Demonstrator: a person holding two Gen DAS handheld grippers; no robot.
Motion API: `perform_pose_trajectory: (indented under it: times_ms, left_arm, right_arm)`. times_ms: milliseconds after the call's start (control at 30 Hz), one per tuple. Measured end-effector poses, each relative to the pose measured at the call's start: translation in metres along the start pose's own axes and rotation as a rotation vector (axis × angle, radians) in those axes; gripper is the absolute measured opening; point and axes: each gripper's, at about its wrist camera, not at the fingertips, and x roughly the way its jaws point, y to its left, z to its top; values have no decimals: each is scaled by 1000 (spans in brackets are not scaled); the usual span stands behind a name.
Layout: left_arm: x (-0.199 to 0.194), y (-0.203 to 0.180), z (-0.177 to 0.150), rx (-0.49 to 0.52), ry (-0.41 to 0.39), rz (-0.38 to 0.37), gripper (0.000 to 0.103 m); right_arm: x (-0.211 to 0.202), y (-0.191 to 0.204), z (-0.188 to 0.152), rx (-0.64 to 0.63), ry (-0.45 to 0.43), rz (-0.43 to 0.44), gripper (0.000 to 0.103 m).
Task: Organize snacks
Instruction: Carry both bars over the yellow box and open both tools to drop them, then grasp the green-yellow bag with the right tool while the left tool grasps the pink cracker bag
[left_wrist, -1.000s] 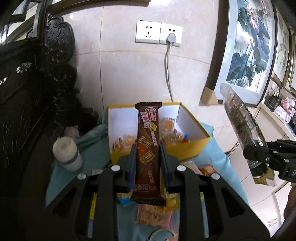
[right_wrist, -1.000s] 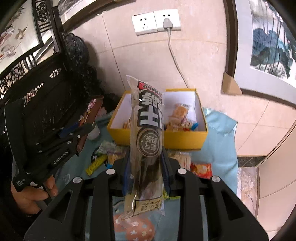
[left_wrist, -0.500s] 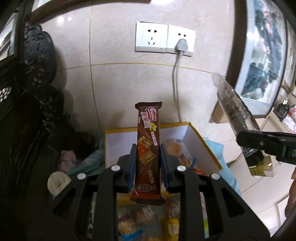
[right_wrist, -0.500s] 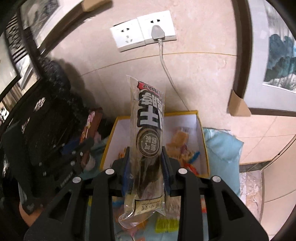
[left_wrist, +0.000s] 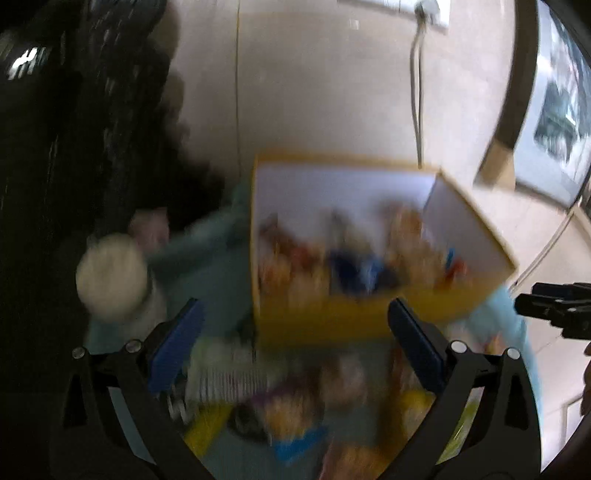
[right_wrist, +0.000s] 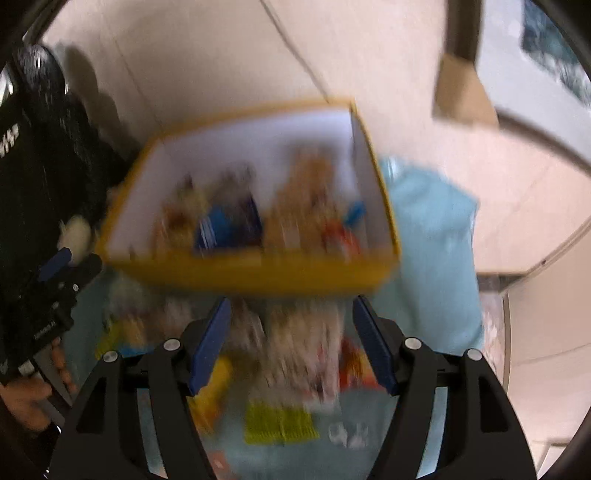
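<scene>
Beige wall tiles and a light blue cloth (right_wrist: 436, 229) frame a heavily blurred scene. Nearest the camera in the left wrist view, the left gripper (left_wrist: 295, 343) is seen with its blue pads spread wide; its jaws have just been opening and nothing is held between them. Loose snack packets (left_wrist: 258, 398) are scattered on the cloth beneath it, too smeared to be told apart. In the right wrist view, the right gripper (right_wrist: 291, 339) is likewise parted, its jaws having just been opening, with no snack clamped; more blurred wrappers (right_wrist: 280, 424) are spread below it. Just beyond both grippers, the yellow box (left_wrist: 332, 321) is set on the cloth, with several snacks (right_wrist: 258, 218) piled inside against its white inner walls. To the box's left, a cream-lidded jar (left_wrist: 110, 273) is visible. Farther back, a grey cable (left_wrist: 417, 92) is run down the wall.
</scene>
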Motion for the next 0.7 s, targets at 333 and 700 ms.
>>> perform_pose_trajectory:
  times_ms: [333,700]
  left_arm:
    - [-11,-27,-117,158,101,-74,100]
    - [8,-72,-140,276,128,-104,100]
  right_arm:
    - [43,9,-114,-59,164,-50,69]
    - [75,17,-103,-25,193,-68,71]
